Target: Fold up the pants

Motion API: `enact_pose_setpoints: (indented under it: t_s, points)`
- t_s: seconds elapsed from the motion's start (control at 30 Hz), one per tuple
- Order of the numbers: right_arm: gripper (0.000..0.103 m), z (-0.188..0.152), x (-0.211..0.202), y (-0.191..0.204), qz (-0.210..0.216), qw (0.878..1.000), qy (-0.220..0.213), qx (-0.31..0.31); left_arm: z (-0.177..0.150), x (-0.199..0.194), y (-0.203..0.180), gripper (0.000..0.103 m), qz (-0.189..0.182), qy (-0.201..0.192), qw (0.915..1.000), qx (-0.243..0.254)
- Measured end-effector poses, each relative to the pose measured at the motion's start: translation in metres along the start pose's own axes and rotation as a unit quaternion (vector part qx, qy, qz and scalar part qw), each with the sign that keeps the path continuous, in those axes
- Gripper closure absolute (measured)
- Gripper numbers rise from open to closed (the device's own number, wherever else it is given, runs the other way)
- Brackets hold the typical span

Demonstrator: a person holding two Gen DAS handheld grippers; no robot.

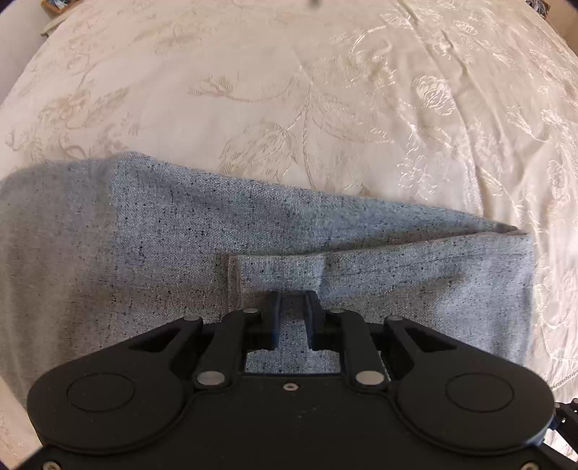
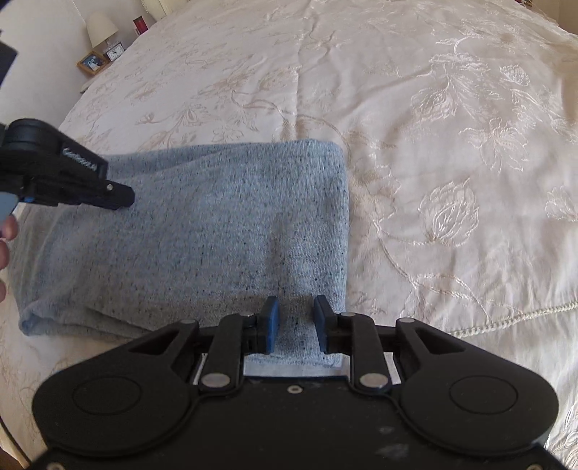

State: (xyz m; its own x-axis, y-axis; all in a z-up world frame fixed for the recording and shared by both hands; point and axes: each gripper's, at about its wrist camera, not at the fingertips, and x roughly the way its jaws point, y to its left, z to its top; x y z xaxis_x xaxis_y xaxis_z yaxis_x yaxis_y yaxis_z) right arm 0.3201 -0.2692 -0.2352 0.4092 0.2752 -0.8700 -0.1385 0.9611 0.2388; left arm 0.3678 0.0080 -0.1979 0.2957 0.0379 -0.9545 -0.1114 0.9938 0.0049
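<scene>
Nearest the lens, the left gripper [image 1: 292, 303] stands with its jaws slightly parted over the folded grey pants [image 1: 151, 231], gripping nothing. The right gripper [image 2: 296, 318] likewise hangs unclosed above the fabric. Beyond, the cream embroidered bedspread [image 2: 451, 152] stretches to a bedside lamp [image 2: 101, 29].

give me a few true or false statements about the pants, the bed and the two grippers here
1. The grey pants lie folded on a cream floral bedspread. True.
2. The right gripper has lifted the pants clear of the bed. False: the cloth lies flat, and the jaws stand apart over its near edge.
3. A lamp stands on the nightstand beyond the bed. True.
4. The left gripper hovers over bare bedspread. False: it is over the pants, near a small folded flap.
5. The pants are bright red. False: speckled blue-grey.
</scene>
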Motion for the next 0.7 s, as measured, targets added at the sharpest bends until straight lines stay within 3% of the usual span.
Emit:
enact_pose_setpoints:
  t_s: [0.13,0.3,0.47,0.7]
  points:
    - [0.079,0.003,0.004,0.001,0.001,1.000,0.007,-0.009,-0.002,-0.009,0.005,0.079,-0.007,-0.005,0.9999,-0.007]
    - [0.079,0.004,0.005,0.000,0.003,1.000,0.010,-0.005,-0.015,-0.049,0.024,0.079,0.004,-0.034,0.9992,-0.023]
    - [0.079,0.008,0.007,-0.003,0.002,1.000,0.012,0.000,-0.035,-0.083,0.068,0.079,0.002,-0.038,0.9975,-0.060]
    - [0.077,0.014,-0.004,0.002,-0.008,1.000,0.006,0.009,-0.057,-0.099,0.141,0.079,0.034,-0.037,0.9941,-0.095]
